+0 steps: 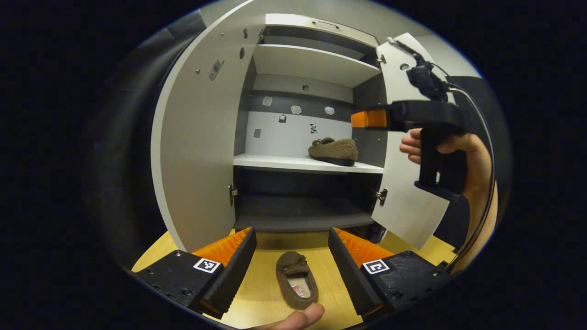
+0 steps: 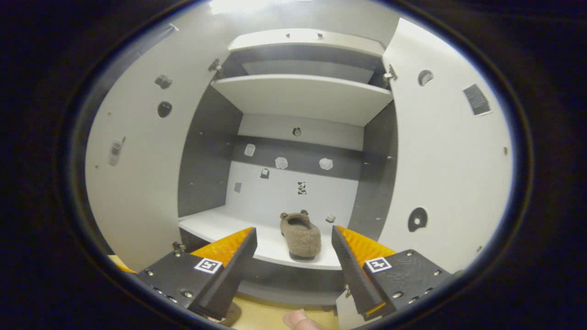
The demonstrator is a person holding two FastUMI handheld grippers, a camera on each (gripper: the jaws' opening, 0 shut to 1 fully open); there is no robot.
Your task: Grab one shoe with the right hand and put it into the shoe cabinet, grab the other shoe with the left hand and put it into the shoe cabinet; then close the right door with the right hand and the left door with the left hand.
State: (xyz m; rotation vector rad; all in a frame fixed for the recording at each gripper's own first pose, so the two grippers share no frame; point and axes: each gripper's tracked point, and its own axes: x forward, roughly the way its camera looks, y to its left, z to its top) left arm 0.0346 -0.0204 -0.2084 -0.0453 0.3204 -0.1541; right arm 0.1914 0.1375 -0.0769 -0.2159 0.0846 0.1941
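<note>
You are about one quarter done. One fuzzy brown shoe point(image 2: 300, 234) sits on the middle shelf point(image 1: 284, 162) of the shoe cabinet point(image 1: 302, 62), near the right side. Your right gripper point(image 2: 293, 261) is in front of that shelf with its fingers wide apart and nothing in them, so I think that shoe is put away. The other shoe point(image 1: 296, 280) lies on the wood floor point(image 1: 261, 293) in front of the cabinet. Your left gripper point(image 1: 291, 263) hangs over it with its fingers apart, one on each side, not touching it. So you have this shoe to grab and put in, then two doors to shut. The left door point(image 1: 197, 137) and the right door point(image 1: 403, 201) both stand open. The shelf has lots of bare room to the left of the first shoe, so that looks like a good spot. Watch the front edge of the shelf when you lift the shoe up. In the left gripper view your right gripper is close to the right door's edge, so I think you should move slowly there.
</note>
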